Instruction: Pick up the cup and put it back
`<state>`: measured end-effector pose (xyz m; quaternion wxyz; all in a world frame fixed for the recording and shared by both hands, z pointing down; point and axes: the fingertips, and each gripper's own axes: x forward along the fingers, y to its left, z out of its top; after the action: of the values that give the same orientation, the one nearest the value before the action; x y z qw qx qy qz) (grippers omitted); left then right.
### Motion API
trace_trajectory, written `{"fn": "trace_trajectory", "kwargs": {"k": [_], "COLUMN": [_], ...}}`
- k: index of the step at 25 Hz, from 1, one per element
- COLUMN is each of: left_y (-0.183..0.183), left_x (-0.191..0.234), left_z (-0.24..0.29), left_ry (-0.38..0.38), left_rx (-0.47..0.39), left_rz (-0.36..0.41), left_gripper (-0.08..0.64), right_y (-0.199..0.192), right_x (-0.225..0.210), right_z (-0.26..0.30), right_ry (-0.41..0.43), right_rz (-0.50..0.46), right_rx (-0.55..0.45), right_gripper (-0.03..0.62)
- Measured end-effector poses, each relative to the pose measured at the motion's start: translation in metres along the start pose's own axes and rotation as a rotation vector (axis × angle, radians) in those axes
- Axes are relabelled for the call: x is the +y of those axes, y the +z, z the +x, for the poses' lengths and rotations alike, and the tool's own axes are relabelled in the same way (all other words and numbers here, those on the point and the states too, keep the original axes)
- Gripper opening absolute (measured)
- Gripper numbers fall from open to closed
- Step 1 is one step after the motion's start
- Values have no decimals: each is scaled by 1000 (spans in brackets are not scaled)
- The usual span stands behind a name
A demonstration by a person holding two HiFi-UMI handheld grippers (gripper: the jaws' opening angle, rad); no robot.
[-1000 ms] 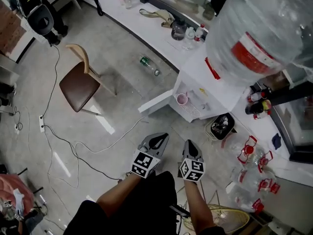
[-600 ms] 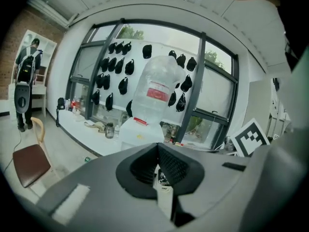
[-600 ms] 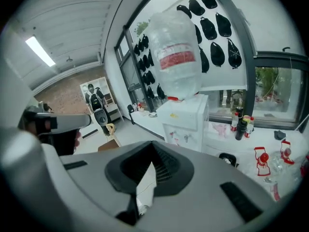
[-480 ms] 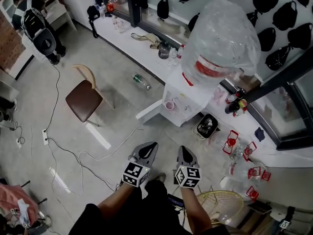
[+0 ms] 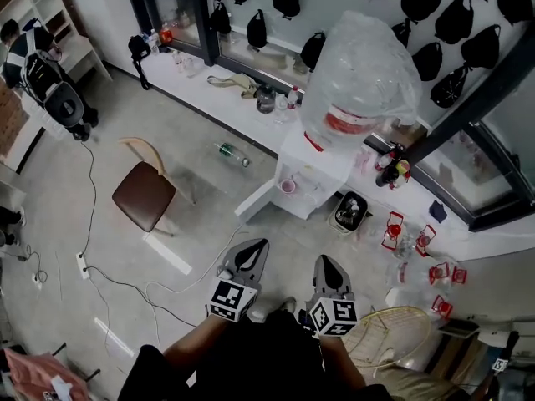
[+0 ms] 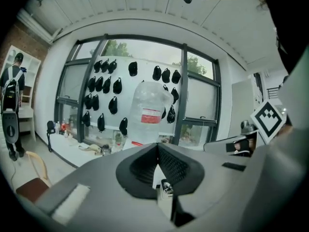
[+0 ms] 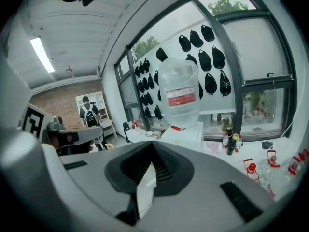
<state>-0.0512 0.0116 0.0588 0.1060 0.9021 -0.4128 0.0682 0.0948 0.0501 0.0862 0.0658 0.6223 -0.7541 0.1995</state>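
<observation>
A small pink cup [image 5: 287, 185] stands in the open lower compartment of a white water dispenser [image 5: 328, 150], which carries a big clear water bottle [image 5: 359, 73]. My left gripper [image 5: 253, 253] and right gripper [image 5: 327, 267] are held low and close to my body, well short of the dispenser, pointing toward it. Both are shut with nothing between the jaws. In the left gripper view the left gripper [image 6: 157, 149] aims at the bottle [image 6: 148, 112]; the cup does not show there. The right gripper [image 7: 151, 149] also faces the bottle [image 7: 179, 95].
A brown chair [image 5: 144, 195] stands to the left, with cables [image 5: 109, 266] across the floor. A green bottle [image 5: 234, 154] lies by the long white ledge [image 5: 209, 78]. A black bin [image 5: 349, 211], red-capped containers [image 5: 418, 241] and a wire basket [image 5: 393, 334] sit right. A person with a backpack [image 5: 33, 65] stands far left.
The head view has pulled back and lifted, so the dispenser and cup look smaller and farther off. Both grippers stay low and shut, close to my body.
</observation>
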Motion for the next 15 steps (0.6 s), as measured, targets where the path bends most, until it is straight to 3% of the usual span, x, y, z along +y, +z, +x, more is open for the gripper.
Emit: {"fn": "trace_trajectory", "kwargs": {"k": [6,15], "left_y": [14,9], "left_x": [2,-15], "left_z": [-22,-27], "left_ry": [-8,-17], "left_rx": [-47,-50], "left_rz": [35,21], "left_gripper": [6,6], "right_y": [23,24], "right_x": [17,12], "right_z": [-33,-52], "right_ry": [-45,-72], "right_rz": [-19,-27], "right_rx": [-84,-117], "right_gripper": [-6,-6]}}
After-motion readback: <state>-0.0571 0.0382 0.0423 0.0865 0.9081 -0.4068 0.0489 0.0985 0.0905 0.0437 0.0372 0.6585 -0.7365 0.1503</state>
